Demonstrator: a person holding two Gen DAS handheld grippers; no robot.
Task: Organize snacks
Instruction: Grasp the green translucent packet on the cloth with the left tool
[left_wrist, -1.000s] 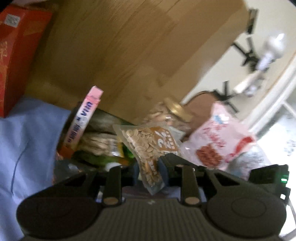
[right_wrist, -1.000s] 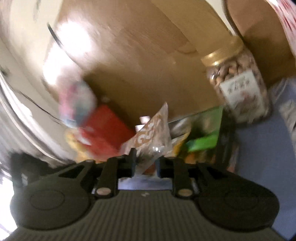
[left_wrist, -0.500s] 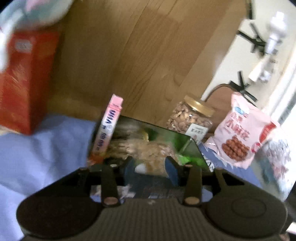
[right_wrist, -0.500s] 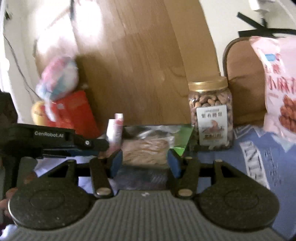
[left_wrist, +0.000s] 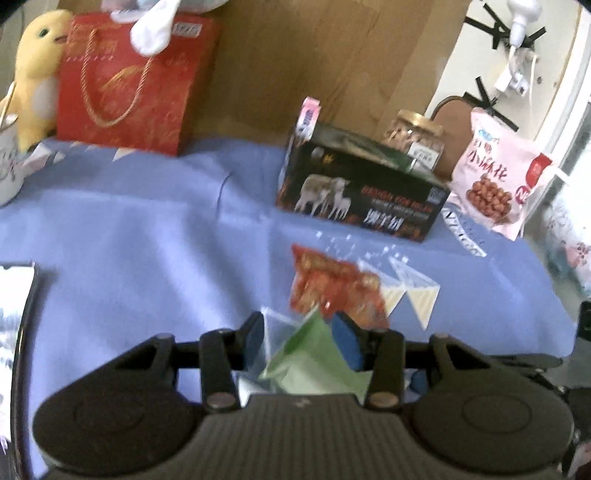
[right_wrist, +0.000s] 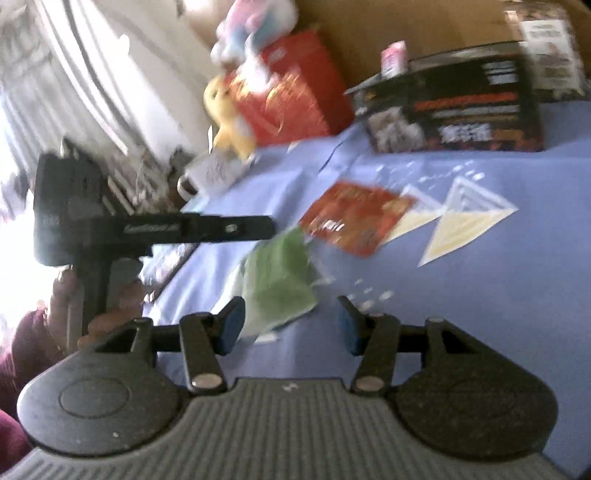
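Observation:
A black open-topped box (left_wrist: 360, 194) stands on the blue cloth (left_wrist: 140, 240), with snack packs inside and a pink pack (left_wrist: 309, 112) upright at its left end; it also shows in the right wrist view (right_wrist: 458, 110). A green snack pack (left_wrist: 314, 358) and a red snack pack (left_wrist: 334, 288) lie on the cloth in front. My left gripper (left_wrist: 299, 339) is open, its jaws either side of the green pack. My right gripper (right_wrist: 290, 323) is open and empty, with the green pack (right_wrist: 277, 280) just beyond its left finger and the red pack (right_wrist: 354, 216) farther off.
A nut jar (left_wrist: 413, 142) and a pink snack bag (left_wrist: 496, 177) stand right of the box. A red gift bag (left_wrist: 125, 85), a yellow plush toy (left_wrist: 35, 70) and a mug (left_wrist: 7, 170) stand at the back left. The left gripper's body (right_wrist: 147, 229) shows in the right wrist view.
Both grippers let go of their packs into the box, opened, and pulled back and down. They now hover over the green and red packs on the cloth.

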